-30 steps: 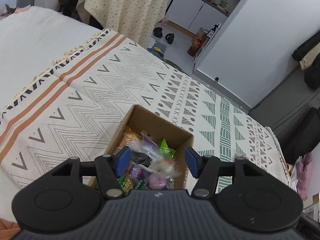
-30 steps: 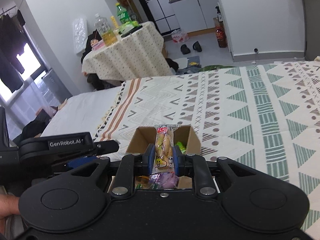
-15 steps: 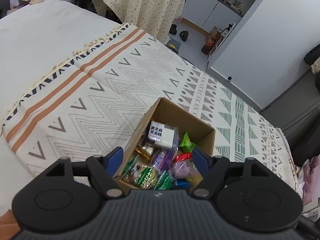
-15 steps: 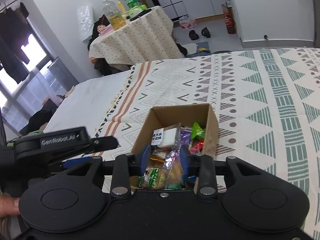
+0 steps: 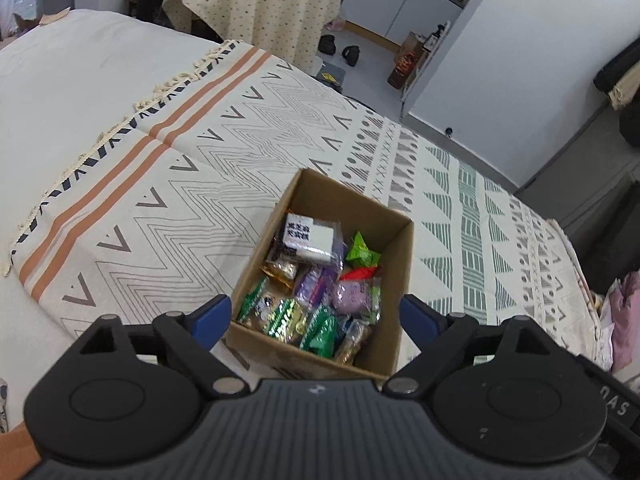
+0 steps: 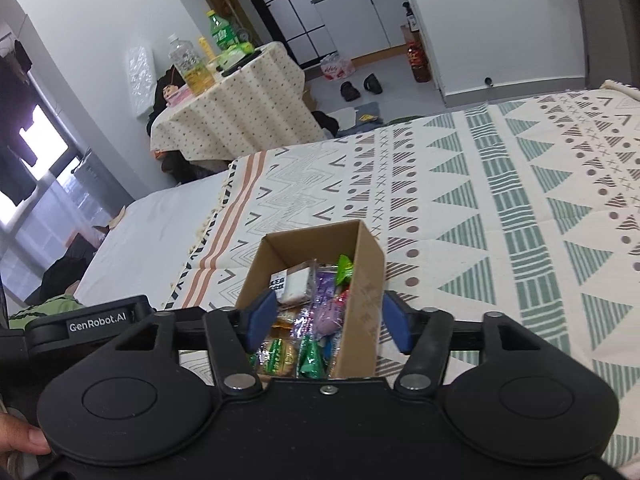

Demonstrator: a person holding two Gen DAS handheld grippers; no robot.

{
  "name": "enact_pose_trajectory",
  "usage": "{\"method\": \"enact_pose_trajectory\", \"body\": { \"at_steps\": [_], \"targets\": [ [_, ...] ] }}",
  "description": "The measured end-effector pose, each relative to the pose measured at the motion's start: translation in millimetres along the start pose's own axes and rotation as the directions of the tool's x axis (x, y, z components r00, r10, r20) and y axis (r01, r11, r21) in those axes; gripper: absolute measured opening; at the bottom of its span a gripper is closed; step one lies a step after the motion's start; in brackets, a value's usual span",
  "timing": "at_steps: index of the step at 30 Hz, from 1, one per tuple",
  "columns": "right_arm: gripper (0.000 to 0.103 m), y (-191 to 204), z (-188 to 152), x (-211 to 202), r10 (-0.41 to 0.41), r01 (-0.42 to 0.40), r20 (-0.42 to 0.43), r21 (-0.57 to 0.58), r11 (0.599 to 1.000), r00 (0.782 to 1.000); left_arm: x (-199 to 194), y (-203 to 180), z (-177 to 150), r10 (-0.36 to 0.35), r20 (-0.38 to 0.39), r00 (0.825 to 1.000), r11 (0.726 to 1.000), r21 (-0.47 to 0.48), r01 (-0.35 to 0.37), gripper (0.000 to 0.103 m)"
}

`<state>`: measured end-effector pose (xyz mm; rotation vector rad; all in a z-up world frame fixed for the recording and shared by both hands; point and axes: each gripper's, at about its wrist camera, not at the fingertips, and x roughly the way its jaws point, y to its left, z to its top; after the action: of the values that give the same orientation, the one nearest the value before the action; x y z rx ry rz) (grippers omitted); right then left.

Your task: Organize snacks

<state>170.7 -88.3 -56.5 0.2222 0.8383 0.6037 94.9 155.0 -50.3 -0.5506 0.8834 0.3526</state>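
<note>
Spread over a bed, a patterned blanket (image 5: 248,148) with zigzags, triangles and orange stripes carries everything in play. Nearest the left wrist camera, the left tongs (image 5: 316,318) hang with their blue-padded fingers (image 5: 210,320) wide apart and nothing between them, held above the near edge of an open cardboard box (image 5: 394,292). From the right wrist view the right tongs (image 6: 326,322) are likewise spread and empty, one pad over the box's contents and the other outside its right wall. At the lower left edge of that view a fingertip of the person's hand (image 6: 24,440) shows beside the black housing, and part of the other tool marked "GenRobot.AI" reaches in from the left.

Inside the box lies a jumble of wrapped snacks (image 5: 316,288): green-wrapped packets at the near end, a purple packet (image 5: 354,294) and a gold one in the middle, a bright green wrapper (image 5: 362,254) by the right wall, and a white pack with black print (image 5: 308,236) resting on top toward the far end. The box sits upright on the blanket, well in from its fringed edge.

Beyond the bed stands a small worktop (image 6: 240,112) draped in a dotted cloth, bearing bottles (image 6: 188,64). Farther off, dark slippers (image 6: 358,86) lie on the pale floor before white cabinets (image 6: 348,12).
</note>
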Motion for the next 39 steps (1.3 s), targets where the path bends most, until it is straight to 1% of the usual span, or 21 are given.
{"method": "enact_pose_trajectory", "body": {
  "at_steps": [3, 4, 7, 8, 9, 11, 14, 16, 19, 23, 29, 32, 36, 39],
  "targets": [
    [0.072, -5.6, -2.5, -12.0, -0.018, 0.018, 0.003, -0.014, 1.000, 1.000, -6.9, -7.1, -5.7, -0.005, 0.002, 1.000, 1.000, 0.022, 0.005, 0.090],
    [0.073, -6.8, -2.4, -14.4, -0.023, 0.023, 0.002, -0.020, 1.000, 1.000, -10.1, -9.5, -7.6, -0.006, 0.005, 1.000, 1.000, 0.029, 0.006, 0.090],
    [0.081, -12.4, -4.6, -28.5, -0.010, 0.010, 0.012, -0.009, 1.000, 1.000, -20.6, -19.7, -12.8, -0.009, 0.018, 1.000, 0.998, 0.058, 0.008, 0.091],
    [0.085, -13.8, -5.2, -33.2, -0.009, 0.009, 0.019, -0.007, 1.000, 1.000, -24.5, -23.4, -14.5, -0.011, 0.024, 1.000, 0.998, 0.069, 0.010, 0.091],
    [0.090, -14.7, -5.6, -37.6, -0.011, 0.011, 0.024, -0.008, 1.000, 1.000, -27.9, -26.7, -16.4, -0.012, 0.028, 1.000, 0.997, 0.081, 0.009, 0.093],
    [0.097, -16.4, -6.2, -46.9, -0.019, 0.020, 0.038, -0.015, 1.000, 0.999, -35.4, -32.5, -21.5, -0.013, 0.040, 0.999, 0.995, 0.101, 0.009, 0.096],
    [0.103, -21.5, -6.0, -59.9, -0.029, 0.030, 0.029, -0.003, 1.000, 0.999, -46.1, -38.8, -30.5, -0.026, 0.054, 0.998, 0.993, 0.119, 0.019, 0.101],
    [0.103, -26.9, -6.2, -69.5, -0.028, 0.028, 0.026, 0.000, 1.000, 0.999, -52.8, -41.8, -35.6, -0.029, 0.064, 0.997, 0.991, 0.131, 0.020, 0.103],
    [0.103, -34.3, -7.8, -82.8, -0.055, 0.055, 0.032, 0.008, 0.998, 0.998, -62.8, -46.1, -41.1, -0.026, 0.067, 0.997, 0.988, 0.153, 0.015, 0.103],
    [0.103, -43.2, -14.1, -103.1, -0.075, 0.074, 0.061, 0.014, 0.997, 0.995, -77.3, -51.7, -48.4, -0.041, 0.079, 0.996, 0.985, 0.168, 0.027, 0.103],
    [0.103, -49.5, -21.8, -133.9, -0.067, 0.067, 0.099, 0.009, 0.998, 0.993, -96.8, -59.8, -62.1, -0.067, 0.099, 0.993, 0.981, 0.189, 0.047, 0.103],
    [0.103, -50.1, -25.4, -146.8, -0.077, 0.078, 0.115, -0.002, 0.997, 0.990, -105.3, -61.6, -68.8, -0.076, 0.104, 0.992, 0.979, 0.198, 0.054, 0.103],
    [0.103, -50.0, -33.3, -160.8, -0.060, 0.063, 0.127, -0.016, 0.998, 0.990, -115.8, -64.6, -77.6, -0.078, 0.111, 0.991, 0.975, 0.215, 0.053, 0.103],
    [0.103, -48.7, -39.3, -170.6, -0.077, 0.083, 0.141, -0.041, 0.996, 0.987, -124.5, -68.1, -84.0, -0.084, 0.118, 0.989, 0.970, 0.236, 0.054, 0.103]
  ]
}}
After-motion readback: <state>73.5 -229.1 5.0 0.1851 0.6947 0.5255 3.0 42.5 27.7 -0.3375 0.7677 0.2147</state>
